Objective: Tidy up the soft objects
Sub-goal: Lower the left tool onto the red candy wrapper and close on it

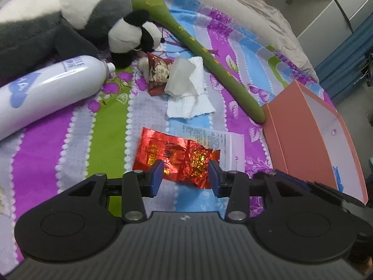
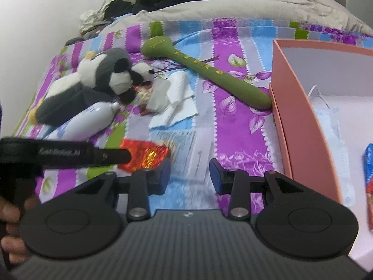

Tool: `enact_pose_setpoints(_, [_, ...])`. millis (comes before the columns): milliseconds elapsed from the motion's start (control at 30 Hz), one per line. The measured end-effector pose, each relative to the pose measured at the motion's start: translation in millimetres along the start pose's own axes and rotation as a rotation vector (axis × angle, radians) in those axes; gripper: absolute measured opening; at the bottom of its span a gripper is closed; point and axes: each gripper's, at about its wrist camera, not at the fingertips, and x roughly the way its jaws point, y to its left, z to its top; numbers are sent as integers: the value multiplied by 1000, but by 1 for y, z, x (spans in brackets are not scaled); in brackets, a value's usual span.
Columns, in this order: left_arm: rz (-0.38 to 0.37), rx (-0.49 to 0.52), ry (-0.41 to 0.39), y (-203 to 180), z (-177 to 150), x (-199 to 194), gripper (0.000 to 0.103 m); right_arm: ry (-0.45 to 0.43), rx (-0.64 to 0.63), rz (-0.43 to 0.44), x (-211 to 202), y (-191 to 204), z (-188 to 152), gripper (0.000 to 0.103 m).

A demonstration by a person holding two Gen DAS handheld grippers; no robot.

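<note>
Most of the sorting looks ahead of us rather than behind; the pink box (image 2: 303, 121) at the right of the bed holds only a few things that I can make out, a pale blue face mask (image 2: 326, 112) with its white loops and a blue-and-red packet (image 2: 369, 179) at its near edge; everything else lies loose on the striped bedsheet (image 1: 42, 154).

The left gripper (image 1: 185, 177) hangs just over a crumpled red foil packet (image 1: 177, 158), its fingers (image 1: 156, 177) partly apart on either side of the foil and not pressing on it, so nothing is held; the right gripper (image 2: 190, 175) is likewise partly open and empty, poised over a printed paper slip (image 2: 184, 149) that lies just beside that packet.

Left to gather, by my reckoning: the grey-and-white plush toy (image 1: 46, 23) and the small panda plush (image 1: 132, 35) touching it at the far left, the long green stuffed stick (image 1: 209, 53) whose thin end touches the box's outer wall, a small figure packet (image 1: 158, 74) next to some crumpled tissue (image 1: 188, 88), and the white spray bottle (image 1: 46, 93), which is hardly soft and may not belong in the box.
</note>
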Motion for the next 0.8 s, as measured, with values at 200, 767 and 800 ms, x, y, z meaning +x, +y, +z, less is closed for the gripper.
enact_pose_setpoints(200, [-21, 7, 47, 4, 1, 20, 48, 18, 81, -23, 33, -11, 8, 40])
enact_pose_setpoints(767, [-15, 170, 58, -16, -9, 48, 57, 149, 219, 75, 87, -31, 18, 31])
enact_pose_setpoints(800, [-7, 176, 65, -17, -9, 49, 56, 149, 221, 77, 87, -31, 18, 26])
